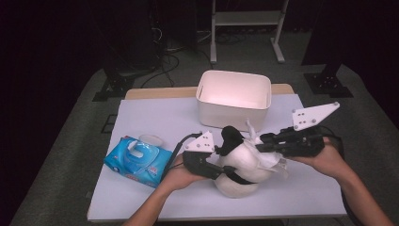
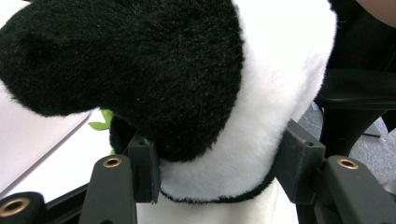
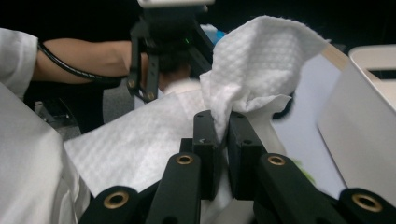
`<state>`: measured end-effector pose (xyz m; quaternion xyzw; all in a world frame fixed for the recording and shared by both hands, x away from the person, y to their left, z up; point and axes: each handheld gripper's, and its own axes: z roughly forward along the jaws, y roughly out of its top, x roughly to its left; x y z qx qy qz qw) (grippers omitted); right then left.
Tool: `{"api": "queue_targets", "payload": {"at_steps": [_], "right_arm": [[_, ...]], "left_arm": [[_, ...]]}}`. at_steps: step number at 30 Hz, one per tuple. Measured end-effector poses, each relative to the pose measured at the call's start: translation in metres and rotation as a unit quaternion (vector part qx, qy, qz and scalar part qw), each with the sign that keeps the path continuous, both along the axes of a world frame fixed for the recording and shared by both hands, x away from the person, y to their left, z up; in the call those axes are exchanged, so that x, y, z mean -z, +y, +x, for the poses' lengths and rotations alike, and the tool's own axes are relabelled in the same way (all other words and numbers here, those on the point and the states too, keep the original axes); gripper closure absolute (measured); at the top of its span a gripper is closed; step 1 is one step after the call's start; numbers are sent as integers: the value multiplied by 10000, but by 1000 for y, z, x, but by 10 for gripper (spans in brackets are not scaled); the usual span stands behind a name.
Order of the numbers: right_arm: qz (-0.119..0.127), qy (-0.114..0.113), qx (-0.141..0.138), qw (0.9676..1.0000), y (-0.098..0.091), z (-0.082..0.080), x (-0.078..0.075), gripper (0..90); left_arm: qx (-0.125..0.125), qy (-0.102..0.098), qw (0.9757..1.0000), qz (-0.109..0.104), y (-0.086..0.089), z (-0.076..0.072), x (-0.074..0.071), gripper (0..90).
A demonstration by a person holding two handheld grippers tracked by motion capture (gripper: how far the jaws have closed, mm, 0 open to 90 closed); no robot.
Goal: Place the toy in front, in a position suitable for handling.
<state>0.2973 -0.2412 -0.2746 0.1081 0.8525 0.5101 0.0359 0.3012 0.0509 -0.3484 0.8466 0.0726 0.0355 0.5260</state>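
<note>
A soft toy (image 1: 240, 165) in black and white fur sits on the table (image 1: 141, 117), near the front edge. The left gripper (image 1: 225, 173) squeezes the toy from both sides. In the left gripper view its two jaws press into the white fur just under a big black patch.

The right gripper (image 1: 259, 142) holds a white wipe (image 3: 252, 70). Its jaws are almost closed, with the wipe pinched between them. The wipe bunches up above the jaws and spreads down over the toy.

A white bin (image 1: 234, 98) stands behind the toy, near the back of the table. A blue pack of wipes (image 1: 137, 160) lies on the table just to the left of the left hand (image 1: 179, 176).
</note>
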Motion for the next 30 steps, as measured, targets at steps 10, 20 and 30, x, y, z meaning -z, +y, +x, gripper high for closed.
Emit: {"api": "queue_targets", "payload": {"at_steps": [10, 20, 30], "right_arm": [[-253, -119, -105, 9996, 4, 1, 0, 826], [-254, 104, 364, 9990, -26, 9, 21, 826], [18, 197, 403, 9990, -28, 10, 30, 827]], "left_arm": [[11, 3, 9999, -104, 5, -1, 3, 425], [-45, 93, 9998, -166, 12, 3, 4, 426], [-46, 63, 9998, -198, 17, 3, 0, 431]]}}
